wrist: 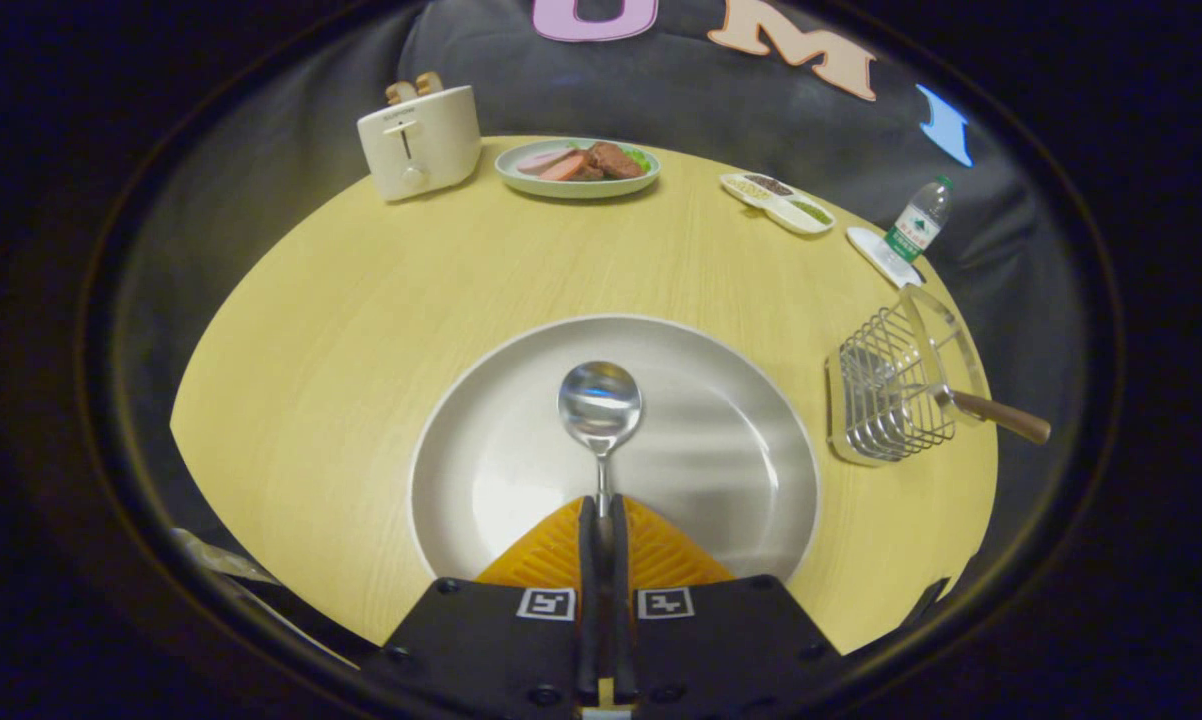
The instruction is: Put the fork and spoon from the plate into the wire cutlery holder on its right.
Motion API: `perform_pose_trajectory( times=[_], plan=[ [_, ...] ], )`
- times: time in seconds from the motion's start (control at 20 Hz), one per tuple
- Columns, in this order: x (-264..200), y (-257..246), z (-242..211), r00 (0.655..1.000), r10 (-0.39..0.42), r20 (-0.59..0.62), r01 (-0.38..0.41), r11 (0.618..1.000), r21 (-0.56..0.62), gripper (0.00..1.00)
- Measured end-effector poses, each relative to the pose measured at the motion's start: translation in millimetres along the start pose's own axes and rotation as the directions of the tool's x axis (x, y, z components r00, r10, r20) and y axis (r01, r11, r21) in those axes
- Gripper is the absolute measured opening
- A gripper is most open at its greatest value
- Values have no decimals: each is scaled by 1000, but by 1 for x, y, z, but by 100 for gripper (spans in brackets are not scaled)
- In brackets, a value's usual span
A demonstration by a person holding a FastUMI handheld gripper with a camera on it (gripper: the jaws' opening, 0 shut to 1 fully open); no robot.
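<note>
Gripper view: tongs (602, 515) pinched narrow on the thin handle of the spoon (600, 405), both fingers pressing it, bowl pointing away just ahead of the fingertips. Spoon over the middle of the large pale plate (481, 470); whether lifted clear or resting on it, cannot tell. Plate on the near part of the round wooden bench (341, 320). Right of the plate, close to the bench's right edge, the wire cutlery holder (886, 395), with a wooden-handled utensil (996, 415) sticking out of it to the right; probably the fork, head hidden among the wires. Along the far edge, from left to right: cream toaster (421, 140) with bread in its slots, green dish of food (577, 166), small divided tray (777, 202), and a water bottle (919, 222) standing on a white coaster (876, 255).
</note>
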State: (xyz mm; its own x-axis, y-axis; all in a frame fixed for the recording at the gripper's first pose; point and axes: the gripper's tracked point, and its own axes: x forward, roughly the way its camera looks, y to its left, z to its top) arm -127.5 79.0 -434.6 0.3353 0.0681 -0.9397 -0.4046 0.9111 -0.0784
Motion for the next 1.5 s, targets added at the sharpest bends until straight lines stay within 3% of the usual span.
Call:
perform_pose_trajectory(
  times=[0.5,0.95,1.5],
  plan=[
    [-24,-17,14,999,30,36,-25,990,-139,6],
    [-55,-48,27,998,61,-3,-60,970,-238,5],
    [-86,-115,68,999,41,2,-39,964,-261,5]
  ],
)
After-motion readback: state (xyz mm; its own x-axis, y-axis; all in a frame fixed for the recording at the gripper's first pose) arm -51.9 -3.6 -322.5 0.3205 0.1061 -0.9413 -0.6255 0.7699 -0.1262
